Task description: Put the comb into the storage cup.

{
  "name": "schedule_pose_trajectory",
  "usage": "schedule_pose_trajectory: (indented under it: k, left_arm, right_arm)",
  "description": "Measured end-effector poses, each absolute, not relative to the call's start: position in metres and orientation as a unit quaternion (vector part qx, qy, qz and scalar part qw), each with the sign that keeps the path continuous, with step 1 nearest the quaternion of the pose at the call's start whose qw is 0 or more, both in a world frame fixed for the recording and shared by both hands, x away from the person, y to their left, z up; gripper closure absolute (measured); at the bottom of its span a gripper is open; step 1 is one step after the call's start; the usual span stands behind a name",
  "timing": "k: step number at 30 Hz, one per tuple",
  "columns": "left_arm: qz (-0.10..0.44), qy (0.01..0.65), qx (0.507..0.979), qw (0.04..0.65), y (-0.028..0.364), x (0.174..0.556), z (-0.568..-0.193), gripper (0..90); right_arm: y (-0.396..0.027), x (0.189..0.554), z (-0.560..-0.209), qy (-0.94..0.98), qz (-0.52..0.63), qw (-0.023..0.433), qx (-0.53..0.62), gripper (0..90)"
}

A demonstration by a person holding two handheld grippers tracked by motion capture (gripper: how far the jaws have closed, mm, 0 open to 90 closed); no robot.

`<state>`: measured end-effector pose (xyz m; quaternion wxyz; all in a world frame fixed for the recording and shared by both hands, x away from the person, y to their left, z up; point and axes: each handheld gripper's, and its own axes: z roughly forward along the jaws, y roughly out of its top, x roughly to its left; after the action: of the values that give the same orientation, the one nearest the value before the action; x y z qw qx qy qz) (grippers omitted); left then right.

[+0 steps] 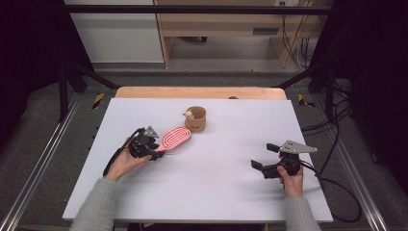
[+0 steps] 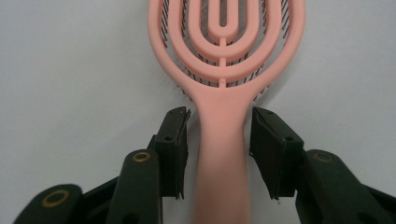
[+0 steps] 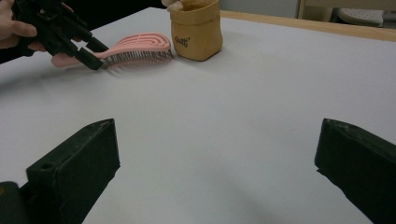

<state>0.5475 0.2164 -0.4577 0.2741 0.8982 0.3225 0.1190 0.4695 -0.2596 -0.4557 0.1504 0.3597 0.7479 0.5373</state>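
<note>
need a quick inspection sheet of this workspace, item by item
surface: white table top, bare in front.
job's things: pink hairbrush lying bristles down.
clutter: small tan pouch just beyond the brush head.
grippers: left tongs straddle the brush handle, slim gaps both sides, no grip yet; right tongs wide open, nothing between.
cables: black lead trails from right tongs.
surroundings: wooden furniture behind the table.

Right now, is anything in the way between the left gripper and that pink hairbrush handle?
Nothing visible. The left gripper already straddles the handle of the pink hairbrush, one jaw on each side. A thin gap shows on both sides, so the pads aren't pressing yet. The brown cup stands beyond the brush head, clear of the grip.
</note>
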Motion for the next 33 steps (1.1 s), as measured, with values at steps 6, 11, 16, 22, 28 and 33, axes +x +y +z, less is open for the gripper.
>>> schedule_pose_trajectory:
  k: [6, 11, 16, 22, 28, 33]
  left_arm:
    - [0.12, 0.322, 0.898, 0.273, 0.2162, 0.5478, -0.4577, 60.4]
    - [0.12, 0.324, 0.898, 0.272, 0.2168, 0.5477, -0.4573, 63.2]
    - [0.12, 0.322, 0.9, 0.269, 0.2161, 0.5472, -0.4572, 66.1]
    - [0.12, 0.324, 0.9, 0.266, 0.2154, 0.547, -0.4574, 68.2]
    - [0.119, 0.325, 0.9, 0.266, 0.2155, 0.5466, -0.4571, 68.7]
    - [0.116, 0.328, 0.898, 0.27, 0.2165, 0.5468, -0.4571, 68.9]
  right_arm:
    - [-0.2597, 0.4693, -0.4554, 0.747, 0.538, 0.15, 0.36, 0.2]
    - [-0.2596, 0.4694, -0.4555, 0.747, 0.538, 0.15, 0.36, 0.2]
    - [-0.2596, 0.4693, -0.4553, 0.747, 0.539, 0.149, 0.36, 0.2]
    - [-0.2596, 0.4694, -0.4554, 0.747, 0.538, 0.149, 0.36, 0.2]
    - [-0.2595, 0.4693, -0.4554, 0.747, 0.539, 0.149, 0.36, 0.2]
    - [-0.2595, 0.4695, -0.4555, 0.748, 0.538, 0.149, 0.36, 0.2]
